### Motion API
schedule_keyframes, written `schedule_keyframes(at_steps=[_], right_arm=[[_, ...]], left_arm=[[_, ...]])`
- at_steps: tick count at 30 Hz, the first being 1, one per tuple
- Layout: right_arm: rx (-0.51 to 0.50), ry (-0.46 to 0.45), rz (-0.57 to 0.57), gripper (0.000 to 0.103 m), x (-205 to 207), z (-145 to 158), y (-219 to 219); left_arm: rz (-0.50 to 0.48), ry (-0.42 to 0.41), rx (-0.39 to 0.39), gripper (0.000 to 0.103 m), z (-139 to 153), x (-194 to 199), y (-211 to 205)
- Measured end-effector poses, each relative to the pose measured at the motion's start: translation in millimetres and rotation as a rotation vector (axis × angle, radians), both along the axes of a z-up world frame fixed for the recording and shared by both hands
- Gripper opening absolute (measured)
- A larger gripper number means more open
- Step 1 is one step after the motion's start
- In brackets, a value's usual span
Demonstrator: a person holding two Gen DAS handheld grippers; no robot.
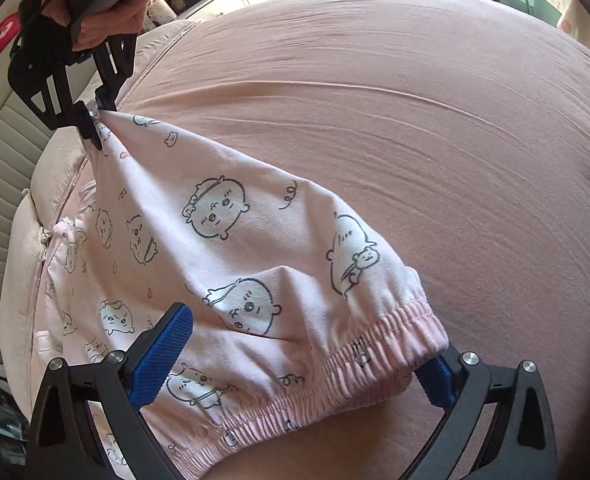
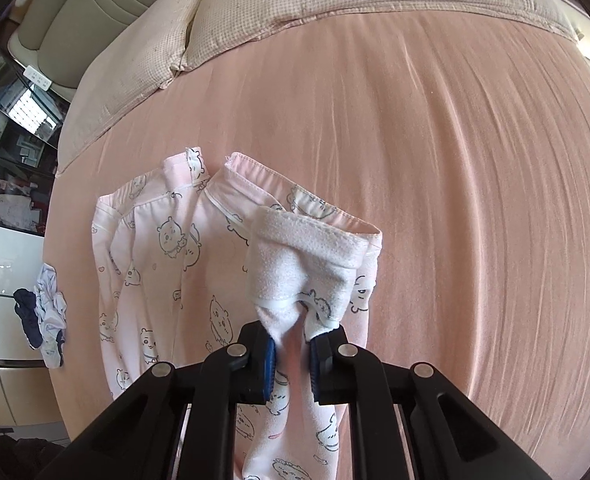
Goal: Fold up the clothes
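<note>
Two claws hold pink cartoon-print pajama pants over a pink bed. Left claw spreads wide around the elastic waistband; right claw pinches a leg cuff.

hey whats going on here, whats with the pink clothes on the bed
A person is folding pink cartoon-print pajama pants on a bed with a pink sheet, using a hand-held claw in each hand. The right claw is shut on a pant cuff and holds it raised. The left claw sits open around the elastic waistband, not clamping it. A matching top lies flat on the sheet.
</note>
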State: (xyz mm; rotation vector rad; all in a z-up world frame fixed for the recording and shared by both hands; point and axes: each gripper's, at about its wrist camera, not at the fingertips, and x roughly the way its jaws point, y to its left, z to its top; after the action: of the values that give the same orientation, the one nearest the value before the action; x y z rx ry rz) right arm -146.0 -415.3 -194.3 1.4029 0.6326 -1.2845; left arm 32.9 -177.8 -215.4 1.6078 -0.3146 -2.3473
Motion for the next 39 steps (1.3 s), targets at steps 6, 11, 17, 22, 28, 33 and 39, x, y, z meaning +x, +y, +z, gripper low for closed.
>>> schedule_keyframes(at_steps=[6,11,17,22,28,33,39], right_arm=[[0.015,0.029,0.015,0.011,1.4,8.1,1.1],[0.03,0.051,0.02,0.01,3.5,12.9,1.8],[0.086,0.127,0.033,0.01,9.3,19.7,-1.6],[0.107,0.164,0.053,0.01,14.9,27.4,-5.6],[0.108,0.191,0.057,0.01,17.7,31.4,-9.1],[0.12,0.202,0.045,0.01,16.6,31.1,-10.3],[0.125,0.224,0.055,0.01,21.0,34.4,-9.4]], left_arm=[[-0.005,0.035,0.006,0.075,4.1,5.1,-6.5],[-0.034,0.055,0.019,0.049,5.7,10.3,-3.3],[0.041,0.108,0.179,0.02,12.1,20.7,-24.5],[0.214,0.153,0.425,0.018,16.2,34.1,-77.9],[0.356,0.171,0.503,0.018,21.9,52.4,-101.4],[0.426,0.151,0.51,0.018,24.2,60.5,-110.1],[0.441,0.112,0.529,0.018,24.2,62.9,-110.1]])
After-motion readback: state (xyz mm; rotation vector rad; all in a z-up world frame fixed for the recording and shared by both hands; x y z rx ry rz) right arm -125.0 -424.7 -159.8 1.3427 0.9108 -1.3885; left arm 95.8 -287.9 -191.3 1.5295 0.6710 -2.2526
